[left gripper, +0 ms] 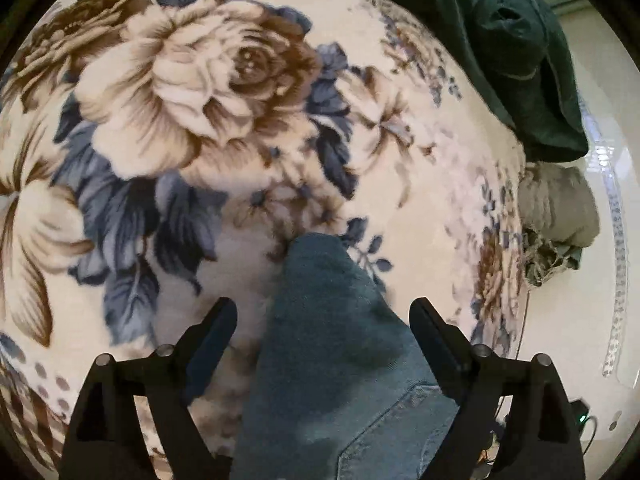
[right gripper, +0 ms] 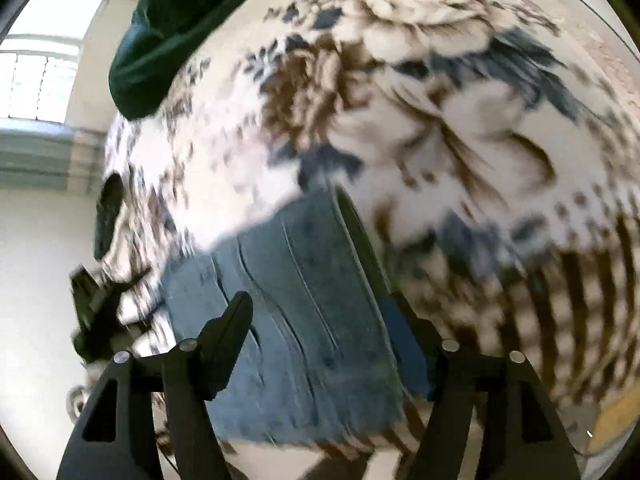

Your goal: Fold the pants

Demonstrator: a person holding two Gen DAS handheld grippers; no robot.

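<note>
Left tongs (left gripper: 323, 316) spread wide, holding nothing, straddling a rounded fold of the blue denim pants (left gripper: 332, 352) that reaches up between the fingers; contact with either finger hard to tell. Right tongs (right gripper: 304, 252) likewise wide apart, gripping nothing, with a flat folded stack of the same pants (right gripper: 304, 320) lying between the fingers and the right finger pressed along the denim's right edge. Pants resting on a floral blanket (left gripper: 208, 92) in cream, brown and blue, covering a bed. Dark green cloth (left gripper: 516, 52) heaped at the blanket's far right edge in the left view, a grey rolled cloth (left gripper: 560, 204) just below it, pale floor beyond. Right view blurred.
</note>
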